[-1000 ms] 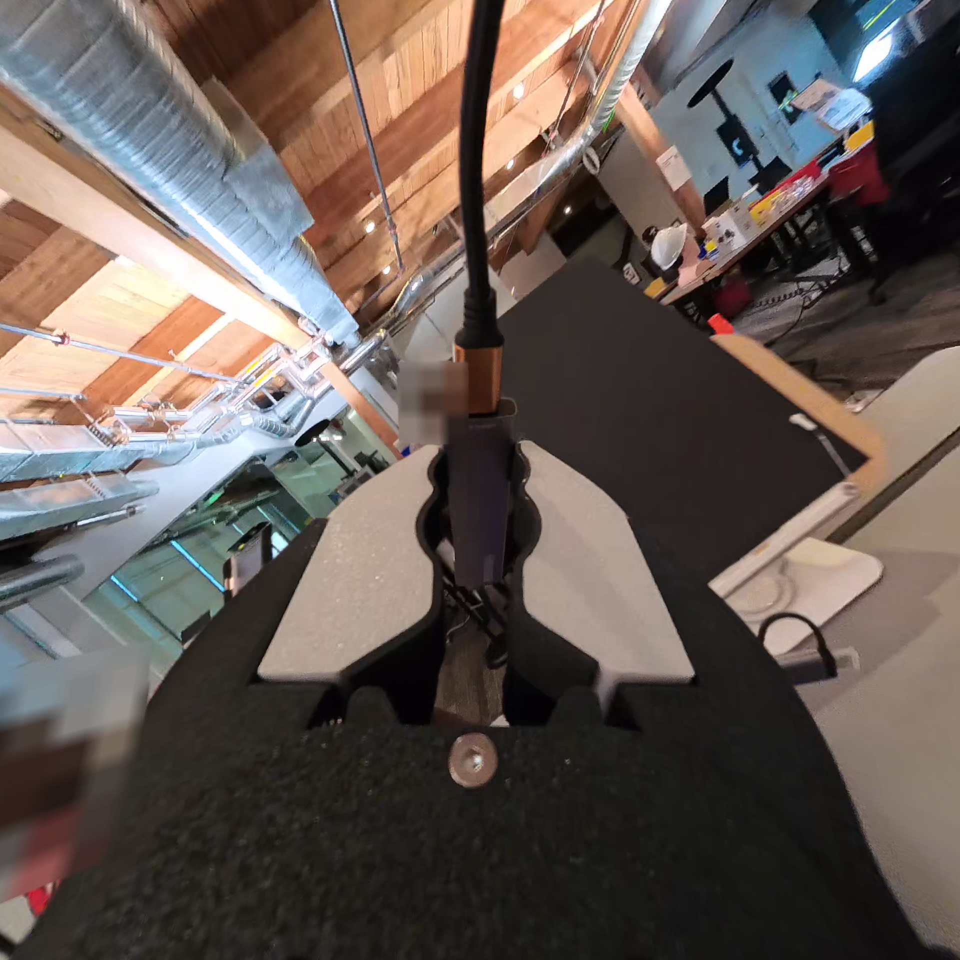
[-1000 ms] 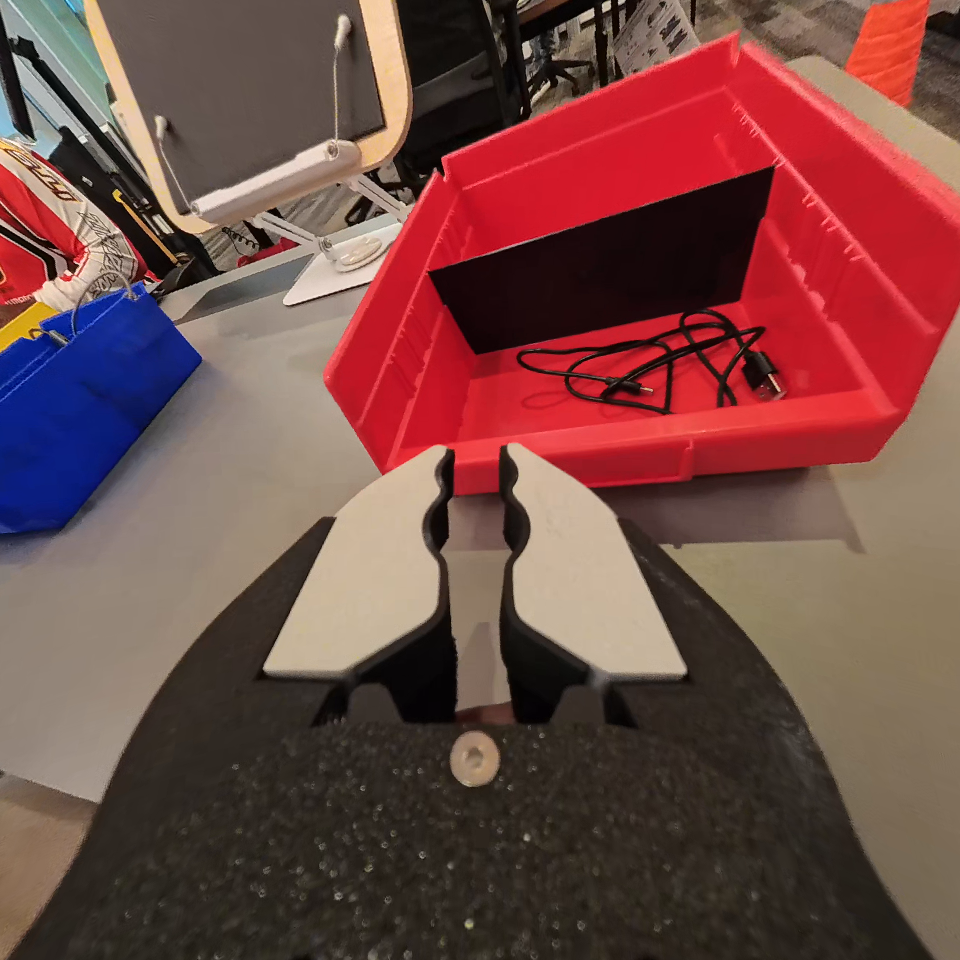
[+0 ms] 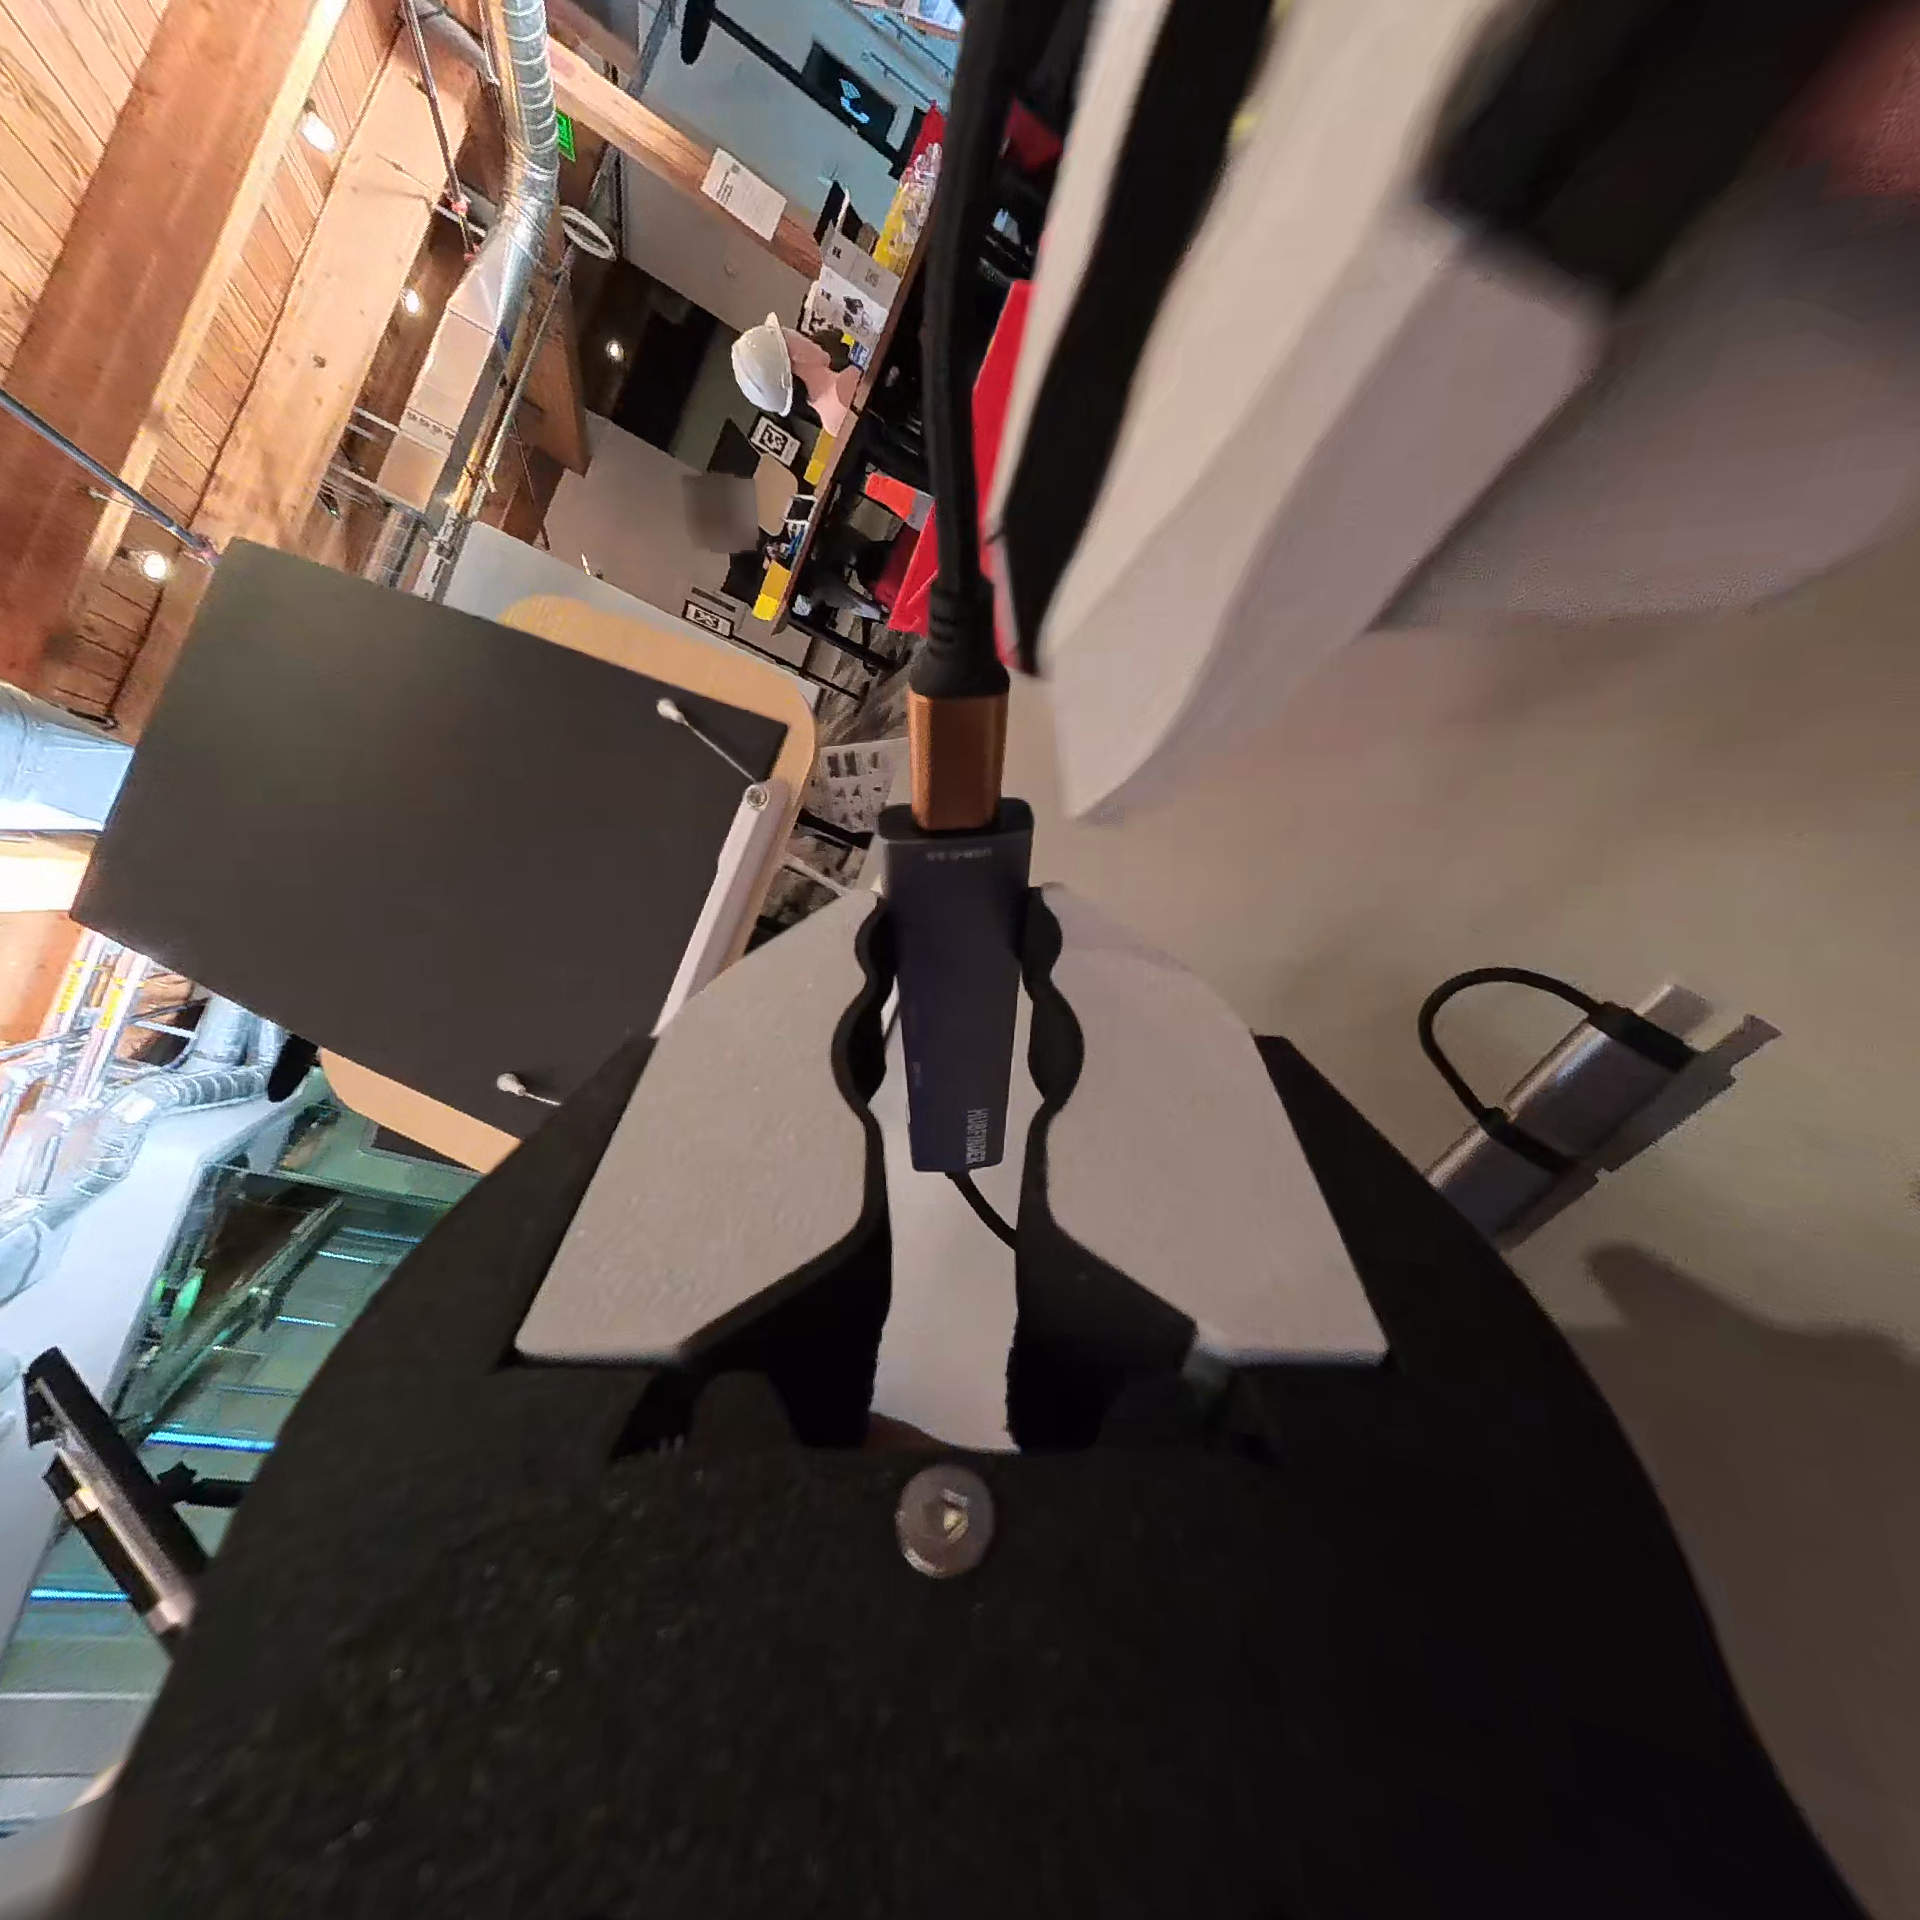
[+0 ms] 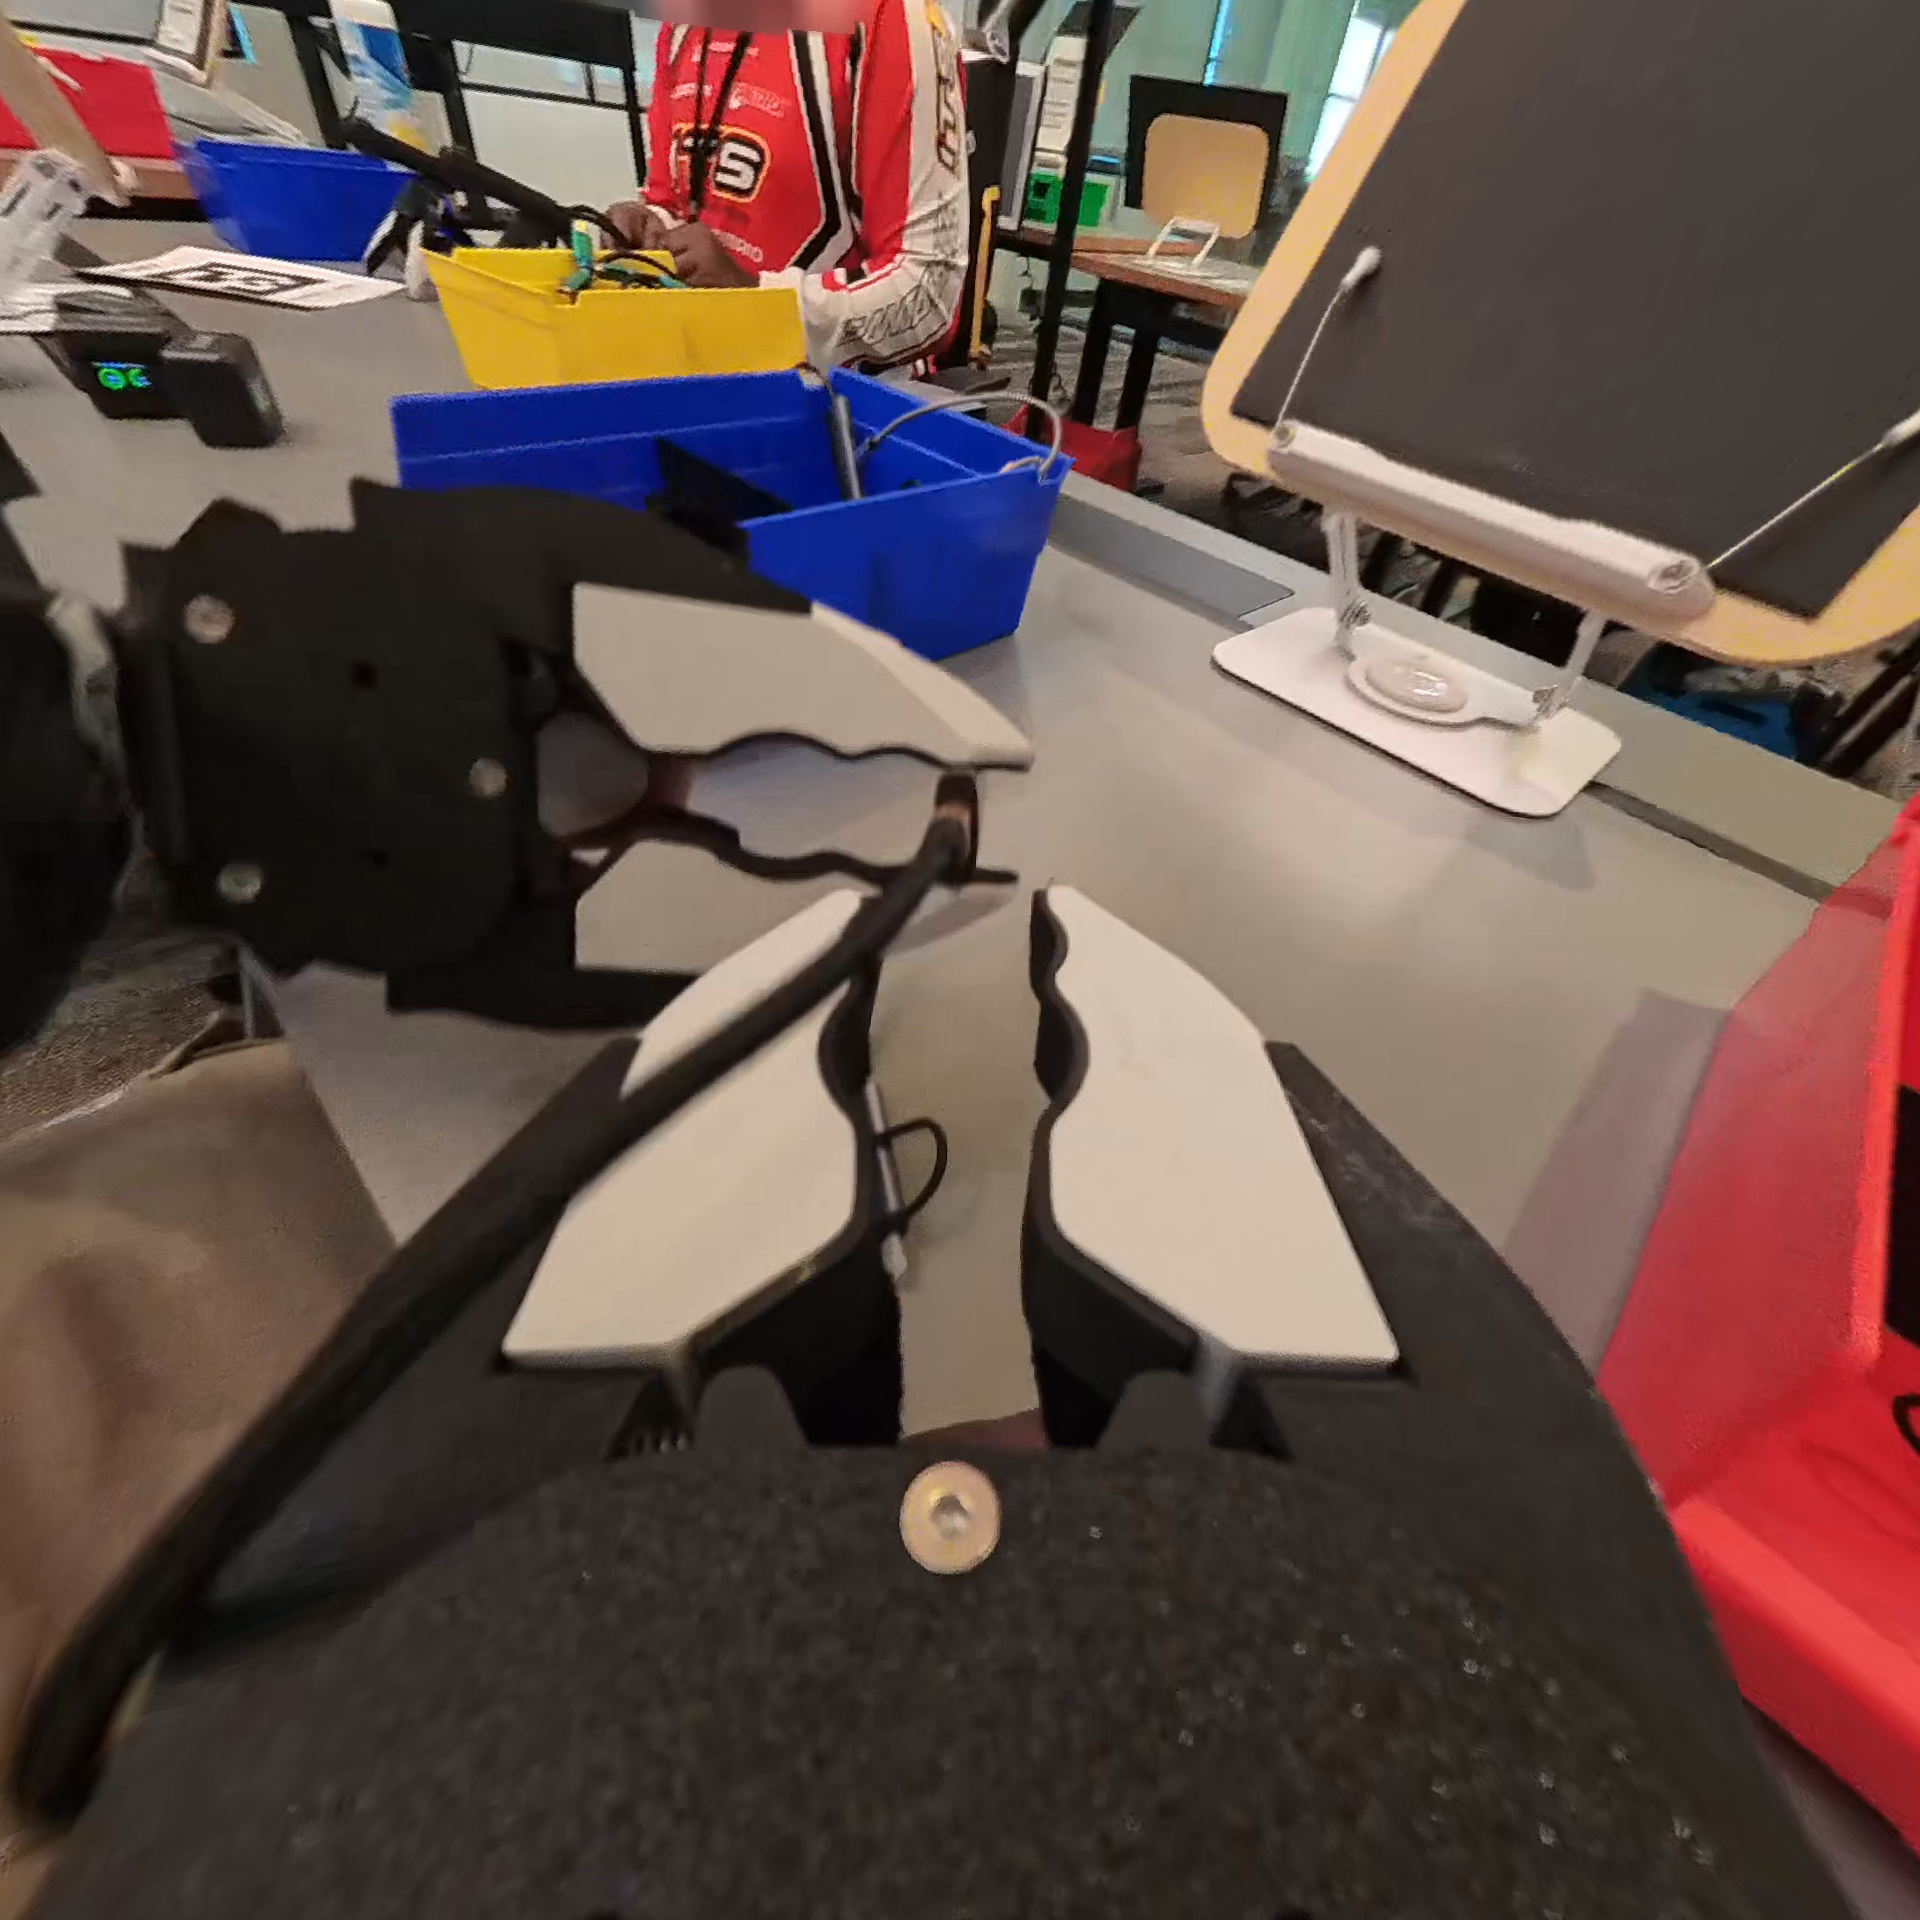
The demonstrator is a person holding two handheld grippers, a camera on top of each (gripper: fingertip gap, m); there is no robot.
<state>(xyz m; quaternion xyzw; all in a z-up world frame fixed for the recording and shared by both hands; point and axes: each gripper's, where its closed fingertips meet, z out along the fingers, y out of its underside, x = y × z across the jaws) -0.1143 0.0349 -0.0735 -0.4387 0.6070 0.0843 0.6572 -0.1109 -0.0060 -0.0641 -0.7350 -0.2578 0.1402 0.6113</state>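
So the left gripper (image 3: 958, 935) is clamped on a slim dark blue adapter (image 3: 954, 997), which sits upright between the two grey fingers (image 3: 727, 1122). A copper-coloured plug (image 3: 956, 753) is pushed into the adapter's far end, and a thick black cable (image 3: 961, 343) runs away from it toward the top of the view. A thin black wire (image 3: 987, 1210) comes out of the adapter's near end.

From the right wrist camera that same cable (image 4: 582, 1164) lies right across the left finger of the right gripper (image 4: 951, 914) and blocks part of it. The right one has its fingers apart with nothing between them; it's just beside the left gripper's tips, hovering over the grey table (image 4: 1299, 883).

Other stuff around: a second grey adapter (image 3: 1558, 1112) with a looped black lead lies flat on the table off to the right in the left wrist view. There's a blue bin (image 4: 883, 520) behind the left gripper, a yellow bin (image 4: 623, 322) farther back, and a red bin (image 4: 1787, 1247) at the right edge. A black board on a white stand (image 4: 1434, 717) sits at the far right of the table. A person in a red and white jersey (image 4: 831, 156) is at the yellow bin.
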